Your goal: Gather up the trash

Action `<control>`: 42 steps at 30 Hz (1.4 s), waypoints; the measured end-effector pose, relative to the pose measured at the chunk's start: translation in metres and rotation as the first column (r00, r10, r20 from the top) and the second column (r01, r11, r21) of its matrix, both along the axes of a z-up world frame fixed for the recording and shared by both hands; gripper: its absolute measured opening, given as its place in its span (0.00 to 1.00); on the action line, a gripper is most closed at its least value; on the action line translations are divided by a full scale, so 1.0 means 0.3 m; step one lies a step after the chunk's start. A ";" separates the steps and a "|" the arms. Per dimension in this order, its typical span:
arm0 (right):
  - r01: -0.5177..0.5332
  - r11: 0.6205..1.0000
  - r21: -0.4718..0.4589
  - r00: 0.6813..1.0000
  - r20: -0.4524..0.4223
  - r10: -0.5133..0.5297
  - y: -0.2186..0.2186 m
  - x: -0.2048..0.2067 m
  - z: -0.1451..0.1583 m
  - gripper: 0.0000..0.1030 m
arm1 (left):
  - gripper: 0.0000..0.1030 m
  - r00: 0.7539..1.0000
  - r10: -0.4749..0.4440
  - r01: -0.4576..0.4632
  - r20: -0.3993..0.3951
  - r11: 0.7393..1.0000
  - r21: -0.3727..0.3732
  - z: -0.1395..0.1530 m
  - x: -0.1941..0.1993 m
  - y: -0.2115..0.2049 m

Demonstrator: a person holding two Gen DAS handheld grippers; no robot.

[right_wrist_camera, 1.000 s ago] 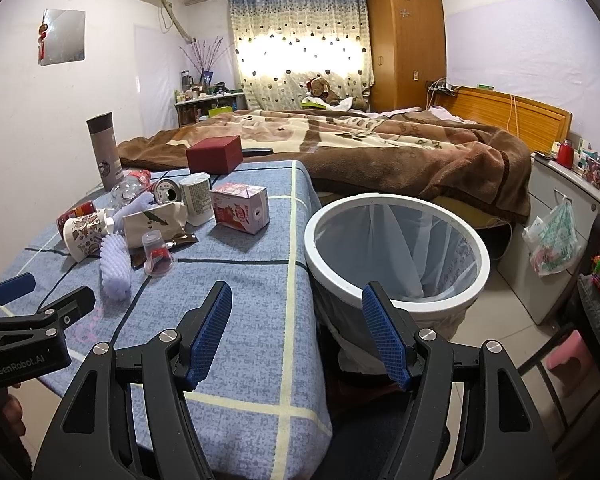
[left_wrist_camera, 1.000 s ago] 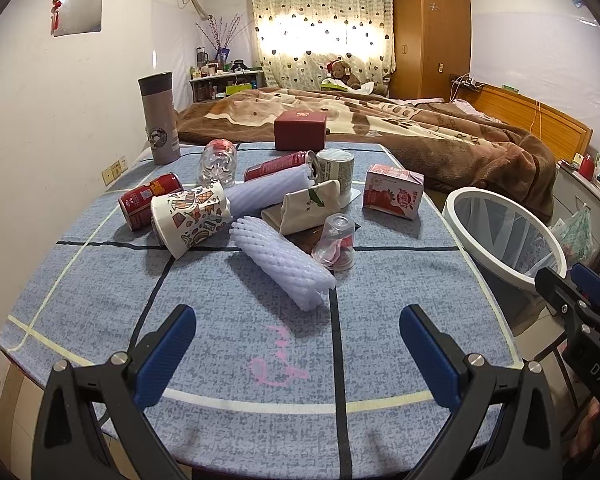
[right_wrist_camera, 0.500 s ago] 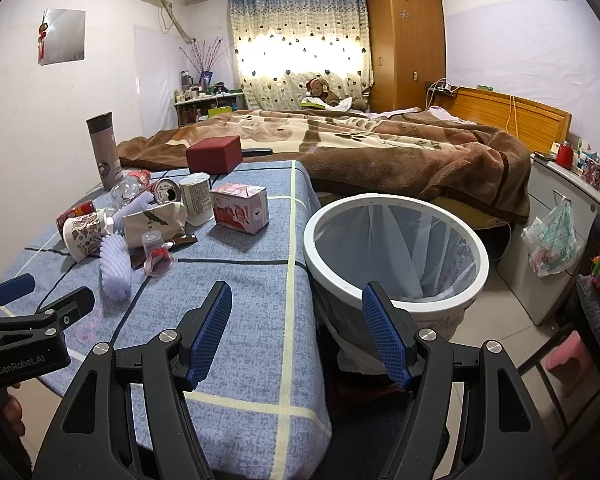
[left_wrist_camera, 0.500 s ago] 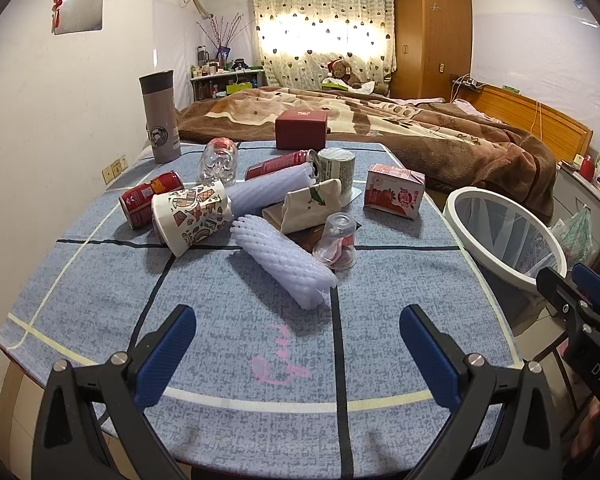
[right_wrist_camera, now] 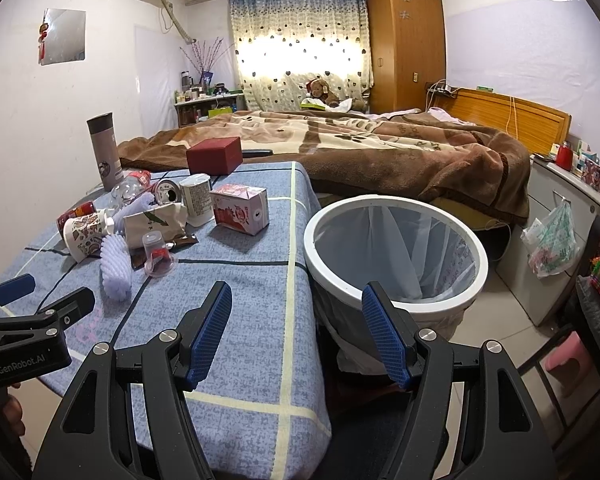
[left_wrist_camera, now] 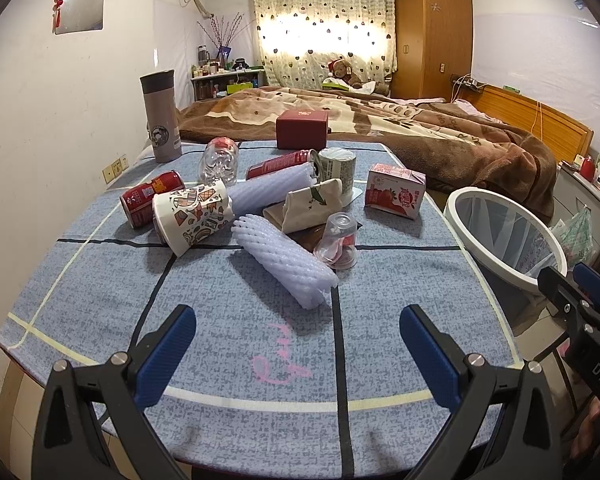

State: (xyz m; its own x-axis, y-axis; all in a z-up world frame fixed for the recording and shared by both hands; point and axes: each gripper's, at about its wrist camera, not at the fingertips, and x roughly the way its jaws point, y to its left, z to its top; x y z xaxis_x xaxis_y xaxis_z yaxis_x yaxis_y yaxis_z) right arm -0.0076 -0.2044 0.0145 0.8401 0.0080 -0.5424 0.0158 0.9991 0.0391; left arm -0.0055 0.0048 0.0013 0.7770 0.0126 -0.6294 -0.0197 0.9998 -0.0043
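Trash lies in a heap mid-table: a white foam net sleeve (left_wrist_camera: 284, 264), a printed paper cup (left_wrist_camera: 192, 216) on its side, red cans (left_wrist_camera: 150, 198), a clear plastic cup (left_wrist_camera: 338, 246), a strawberry milk carton (left_wrist_camera: 394, 196) and a clear bottle (left_wrist_camera: 218, 160). A white-rimmed bin (right_wrist_camera: 396, 252) with a liner stands at the table's right edge. My left gripper (left_wrist_camera: 296, 344) is open and empty over the near table edge, short of the foam sleeve. My right gripper (right_wrist_camera: 296, 332) is open and empty, between the table edge and the bin.
The blue tablecloth (left_wrist_camera: 220, 360) covers the table. A grey thermos (left_wrist_camera: 160, 116) and a dark red box (left_wrist_camera: 302, 130) stand at the far side. A bed with a brown blanket (right_wrist_camera: 380, 148) lies behind. A cabinet with a hanging plastic bag (right_wrist_camera: 552, 240) is at the right.
The left view has shifted slightly so the trash sits a bit lower and nearer. The right gripper has barely moved. Both stay open.
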 end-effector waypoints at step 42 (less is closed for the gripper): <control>-0.187 0.982 -0.023 0.982 -0.032 0.186 0.027 0.298 0.005 0.67 | 1.00 0.997 0.072 -0.070 -0.030 0.997 0.041 -0.003 0.190 0.279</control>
State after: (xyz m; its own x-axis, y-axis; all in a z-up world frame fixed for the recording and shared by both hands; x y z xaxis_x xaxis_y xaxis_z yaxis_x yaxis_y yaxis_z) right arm 0.0817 -0.1963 0.0161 0.8090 0.1487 -0.5687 -0.1699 0.9853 0.0159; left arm 0.0516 0.0885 0.0004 0.7534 0.0925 -0.6510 -0.0901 0.9952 0.0370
